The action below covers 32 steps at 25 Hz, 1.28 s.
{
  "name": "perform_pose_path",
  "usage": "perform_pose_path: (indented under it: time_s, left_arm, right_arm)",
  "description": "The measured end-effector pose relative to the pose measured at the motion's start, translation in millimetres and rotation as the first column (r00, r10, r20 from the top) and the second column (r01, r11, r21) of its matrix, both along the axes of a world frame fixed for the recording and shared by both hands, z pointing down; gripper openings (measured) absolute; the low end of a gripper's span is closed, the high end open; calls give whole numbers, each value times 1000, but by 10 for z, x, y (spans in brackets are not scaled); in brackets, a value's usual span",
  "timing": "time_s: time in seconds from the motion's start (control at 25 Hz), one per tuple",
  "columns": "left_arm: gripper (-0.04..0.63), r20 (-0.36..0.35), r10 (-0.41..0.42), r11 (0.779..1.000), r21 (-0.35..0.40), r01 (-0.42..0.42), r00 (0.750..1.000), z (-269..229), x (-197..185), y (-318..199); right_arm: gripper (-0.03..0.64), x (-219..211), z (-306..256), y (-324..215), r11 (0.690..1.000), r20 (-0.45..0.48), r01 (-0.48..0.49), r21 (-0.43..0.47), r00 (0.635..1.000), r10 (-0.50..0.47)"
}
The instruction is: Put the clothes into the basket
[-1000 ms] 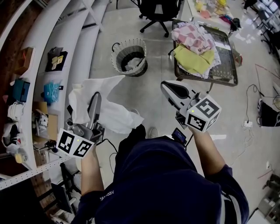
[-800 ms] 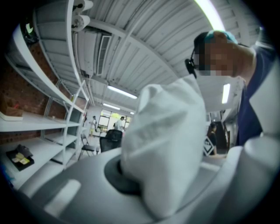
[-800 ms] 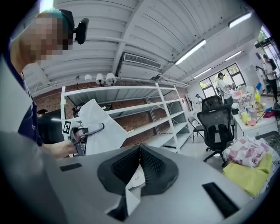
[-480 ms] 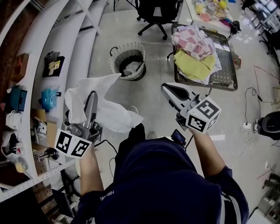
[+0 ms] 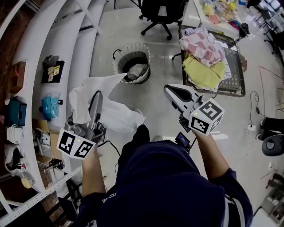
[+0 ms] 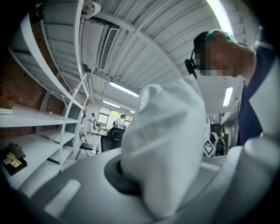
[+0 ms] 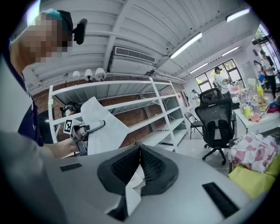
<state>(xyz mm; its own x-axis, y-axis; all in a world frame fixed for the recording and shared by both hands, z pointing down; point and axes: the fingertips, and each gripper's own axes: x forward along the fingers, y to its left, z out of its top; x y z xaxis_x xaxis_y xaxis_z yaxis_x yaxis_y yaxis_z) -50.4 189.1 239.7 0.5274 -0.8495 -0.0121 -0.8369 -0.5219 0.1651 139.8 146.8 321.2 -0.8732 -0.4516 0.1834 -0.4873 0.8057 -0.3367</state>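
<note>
A round woven basket [image 5: 116, 66] stands on the floor ahead, with grey and white cloth [image 5: 135, 70] inside. My left gripper [image 5: 95, 96] is shut on a large white garment [image 5: 113, 113]. The garment drapes over and to the right of the gripper, short of the basket. In the left gripper view the garment [image 6: 166, 148] bulges over the jaws and hides their tips. My right gripper [image 5: 171, 90] is held level to the right, apart from the garment. Its pads [image 7: 151, 166] meet, and a small white slip [image 7: 131, 192] shows below them; I cannot tell whether it is pinched.
A wheeled tray cart [image 5: 237, 66] at the upper right bears a pile of pink checked [image 5: 204, 42] and yellow clothes [image 5: 204, 71]. A black office chair [image 5: 157, 11] stands behind the basket. White shelving [image 5: 53, 48] with small items runs along the left. Cables lie at the right.
The basket and the cart have drifted slightly lower in the head view as I move forward. Both grippers keep their pose, and the white garment stays in the left one.
</note>
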Motion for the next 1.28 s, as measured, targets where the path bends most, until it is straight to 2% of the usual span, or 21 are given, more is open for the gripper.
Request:
perform_pose_path:
  time_s: [0.52,0.72,1.28]
  left_arm:
    - [2,-30,42,998,-35,-43,999,200,-640,-867]
    - [2,-10,69,996,-48,-69,998,293,-813,-1182]
    - [2,-34,139,988,-62,-141,990,389,-1192,-1999]
  right_arm:
    - [6,-869,101,-765,1000,-52,8,-18,999,-9]
    - [6,-1183,113,-1058,1000,-62,2,-23,998,-3]
    - [6,-1745,155,-1762,999,-87,-33,-29,996,30]
